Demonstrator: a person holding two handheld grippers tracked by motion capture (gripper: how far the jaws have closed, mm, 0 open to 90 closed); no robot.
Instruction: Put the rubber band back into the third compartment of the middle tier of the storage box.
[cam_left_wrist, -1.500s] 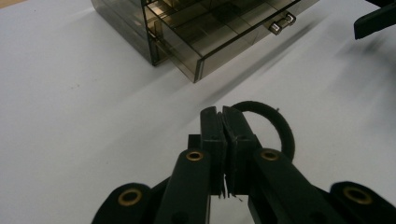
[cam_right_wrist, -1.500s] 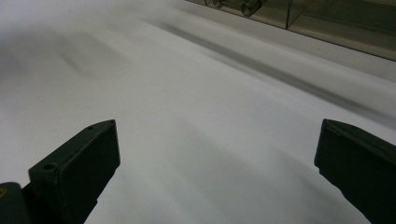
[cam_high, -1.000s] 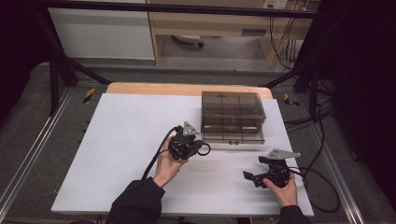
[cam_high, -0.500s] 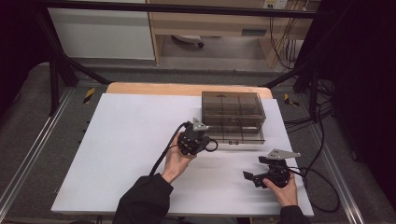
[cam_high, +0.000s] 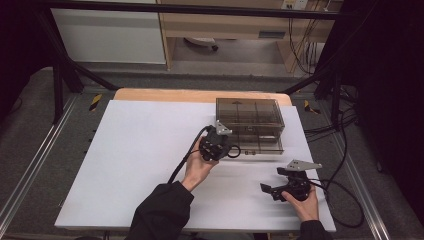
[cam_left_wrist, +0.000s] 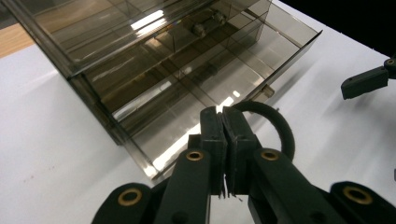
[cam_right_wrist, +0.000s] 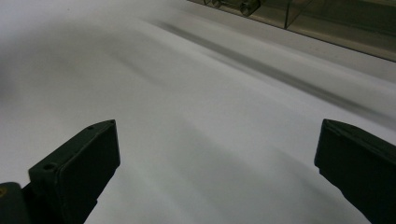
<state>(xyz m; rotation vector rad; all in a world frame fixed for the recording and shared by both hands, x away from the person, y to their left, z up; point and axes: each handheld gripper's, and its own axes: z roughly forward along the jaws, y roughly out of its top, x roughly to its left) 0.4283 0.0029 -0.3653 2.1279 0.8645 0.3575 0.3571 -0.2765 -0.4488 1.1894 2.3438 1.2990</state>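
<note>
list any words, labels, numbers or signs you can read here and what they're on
None can be read.
The smoky clear drawer box carries no legible print in any view.
A small label on the wooden furniture behind the table is too blurred to read.

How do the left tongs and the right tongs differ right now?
The left tongs are shut, jaws pressed together; the right tongs are open with bare table between the jaws. The left tongs are up against the smoky plastic box; the right tongs sit apart from it, nearer the table's front edge. Both are black and hand-held.
</note>
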